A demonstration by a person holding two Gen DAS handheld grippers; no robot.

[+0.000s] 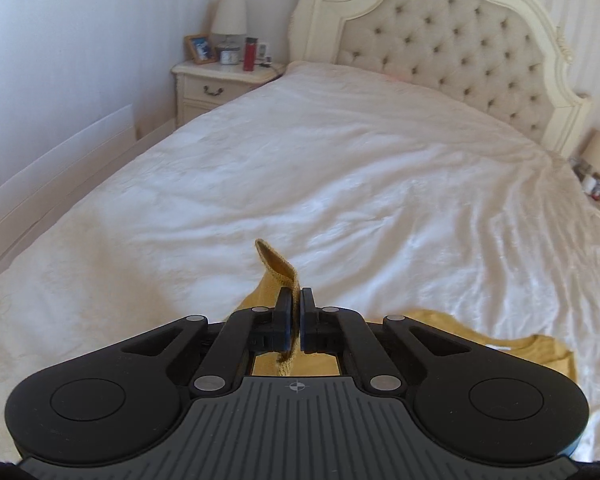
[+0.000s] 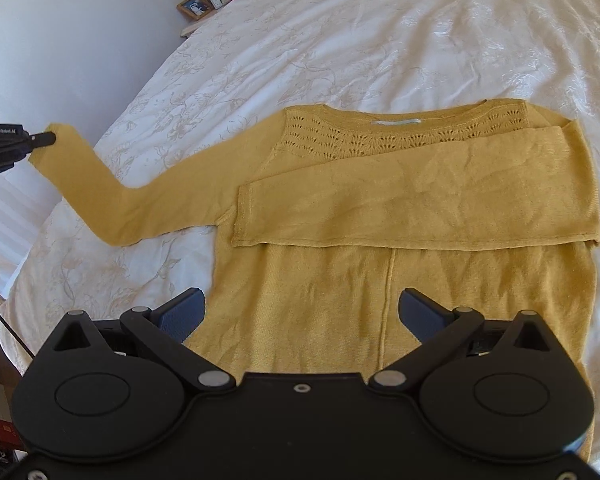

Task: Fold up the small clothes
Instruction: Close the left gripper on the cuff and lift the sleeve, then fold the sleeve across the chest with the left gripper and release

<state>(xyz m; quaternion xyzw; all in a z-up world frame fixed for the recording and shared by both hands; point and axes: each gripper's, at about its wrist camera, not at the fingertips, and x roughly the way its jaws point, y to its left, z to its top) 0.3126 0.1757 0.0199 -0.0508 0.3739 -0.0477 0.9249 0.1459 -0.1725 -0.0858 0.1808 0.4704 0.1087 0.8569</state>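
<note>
A mustard-yellow knit sweater (image 2: 380, 280) lies flat on the white bed, neckline away from me. One sleeve (image 2: 440, 196) is folded across the chest. The other sleeve (image 2: 140, 196) stretches out to the left. My left gripper (image 1: 296, 300) is shut on that sleeve's cuff (image 1: 278, 264) and holds it off the bed; it also shows in the right wrist view (image 2: 46, 138) at the left edge. My right gripper (image 2: 300, 312) is open and empty, hovering over the sweater's lower body.
The white bedspread (image 1: 340, 160) runs to a tufted cream headboard (image 1: 452, 40). A nightstand (image 1: 220, 80) with a lamp, a photo frame and a red bottle stands at the far left corner. The bed's left edge (image 2: 32, 240) drops off near the left gripper.
</note>
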